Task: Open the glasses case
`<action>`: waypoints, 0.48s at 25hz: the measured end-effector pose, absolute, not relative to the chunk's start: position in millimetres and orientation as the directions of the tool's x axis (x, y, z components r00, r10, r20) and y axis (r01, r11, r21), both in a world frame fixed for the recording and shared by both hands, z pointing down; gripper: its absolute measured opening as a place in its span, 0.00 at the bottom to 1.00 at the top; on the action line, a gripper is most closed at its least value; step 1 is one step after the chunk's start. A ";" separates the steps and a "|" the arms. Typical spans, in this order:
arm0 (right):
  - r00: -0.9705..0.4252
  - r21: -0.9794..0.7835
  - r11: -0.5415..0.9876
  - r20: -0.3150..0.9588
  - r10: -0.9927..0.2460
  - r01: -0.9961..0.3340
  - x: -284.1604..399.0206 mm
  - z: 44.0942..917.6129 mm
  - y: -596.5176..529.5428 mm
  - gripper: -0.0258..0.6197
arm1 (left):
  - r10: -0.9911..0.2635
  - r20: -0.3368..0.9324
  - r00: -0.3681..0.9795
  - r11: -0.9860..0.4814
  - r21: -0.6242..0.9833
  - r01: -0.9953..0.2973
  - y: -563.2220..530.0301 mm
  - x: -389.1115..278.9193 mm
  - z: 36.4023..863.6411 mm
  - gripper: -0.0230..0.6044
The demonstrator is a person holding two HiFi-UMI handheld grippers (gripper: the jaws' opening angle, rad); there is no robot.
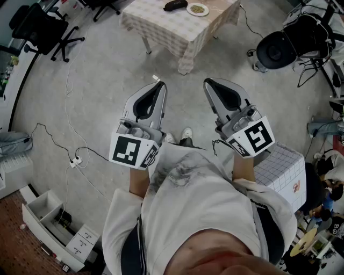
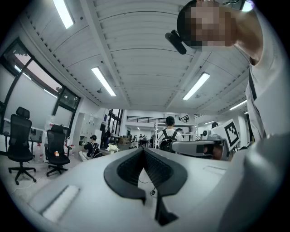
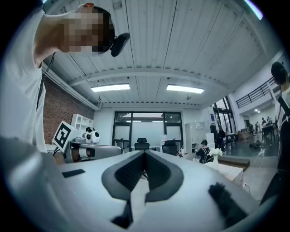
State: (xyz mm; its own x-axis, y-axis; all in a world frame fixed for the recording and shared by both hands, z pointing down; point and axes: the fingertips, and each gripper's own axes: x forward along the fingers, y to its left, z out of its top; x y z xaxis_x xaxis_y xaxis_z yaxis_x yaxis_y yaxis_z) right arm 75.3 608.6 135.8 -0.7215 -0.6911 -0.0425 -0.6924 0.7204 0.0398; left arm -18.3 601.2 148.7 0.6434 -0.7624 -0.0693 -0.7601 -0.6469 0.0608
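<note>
The dark glasses case (image 1: 174,5) lies on a table with a checked cloth (image 1: 172,29) at the far top of the head view, beside a small plate (image 1: 197,9). Both grippers are held level at chest height, well short of the table. My left gripper (image 1: 159,86) is shut with nothing in it, its ribbed pads meeting at the tip (image 2: 144,149). My right gripper (image 1: 208,82) is also shut and empty, pads together (image 3: 145,153). Each gripper view shows the other gripper beside it and looks out across the room; the case is in neither.
Grey floor lies between me and the table, with cables and a power strip (image 1: 75,160) at the left. Office chairs (image 1: 45,29) stand at the upper left. A black round device (image 1: 277,49) is at the upper right. A white gridded box (image 1: 279,169) stands at my right and a drawer unit (image 1: 48,215) at my lower left.
</note>
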 end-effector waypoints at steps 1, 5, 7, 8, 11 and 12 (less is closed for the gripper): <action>-0.724 0.039 0.723 -0.041 -0.689 -0.690 73.5 136.5 609.3 0.06 | -0.763 -0.069 0.643 -0.646 0.059 -0.761 602.3 -18.8 149.5 0.04; -0.727 0.046 0.726 -0.031 -0.686 -0.687 65.8 139.2 610.5 0.06 | -0.765 -0.069 0.640 -0.644 0.054 -0.763 603.8 -23.8 151.2 0.04; -0.727 0.056 0.725 -0.030 -0.686 -0.687 64.1 138.9 610.0 0.06 | -0.770 -0.068 0.634 -0.638 0.053 -0.768 601.3 -26.8 151.6 0.04; -0.728 0.061 0.726 -0.031 -0.685 -0.685 64.4 138.5 609.8 0.06 | -0.773 -0.067 0.631 -0.635 0.054 -0.771 599.8 -27.5 151.6 0.04; -0.727 0.075 0.723 -0.031 -0.686 -0.686 70.6 137.9 608.5 0.07 | -0.775 -0.071 0.628 -0.632 0.066 -0.772 597.2 -26.0 149.6 0.04; -0.724 0.077 0.721 -0.031 -0.689 -0.689 74.0 137.8 607.4 0.07 | -0.775 -0.073 0.628 -0.632 0.068 -0.772 596.3 -24.4 148.8 0.04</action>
State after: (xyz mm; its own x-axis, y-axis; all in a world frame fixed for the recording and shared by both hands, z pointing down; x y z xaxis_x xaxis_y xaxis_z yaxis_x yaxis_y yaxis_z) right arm 74.0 607.4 137.8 -0.7244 -0.6887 -0.0313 -0.6887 0.7209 0.0775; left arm -24.4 596.3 148.8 0.6283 -0.7745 -0.0728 -0.7716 -0.6324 0.0684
